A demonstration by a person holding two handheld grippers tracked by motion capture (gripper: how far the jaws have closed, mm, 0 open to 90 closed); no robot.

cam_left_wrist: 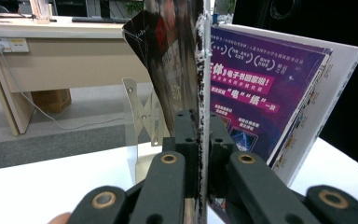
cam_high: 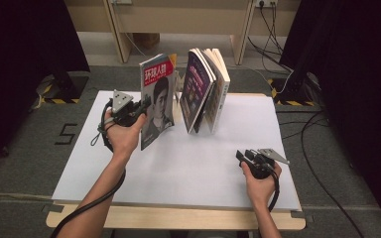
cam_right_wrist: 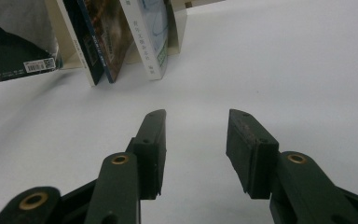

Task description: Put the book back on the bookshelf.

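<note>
Right gripper [cam_right_wrist: 196,154] low over white table [cam_right_wrist: 270,60], jaws apart, nothing between pads. Ahead at top left: row of books [cam_right_wrist: 121,37] standing on table, leaning, bottom edges and spines visible. Magazine [cam_right_wrist: 14,42] at far left edge, barcode label on lower corner, just beside books.

Magazine [cam_high: 157,101] cover: "环球人物"; floor [cam_high: 68,134]: "5".
</note>
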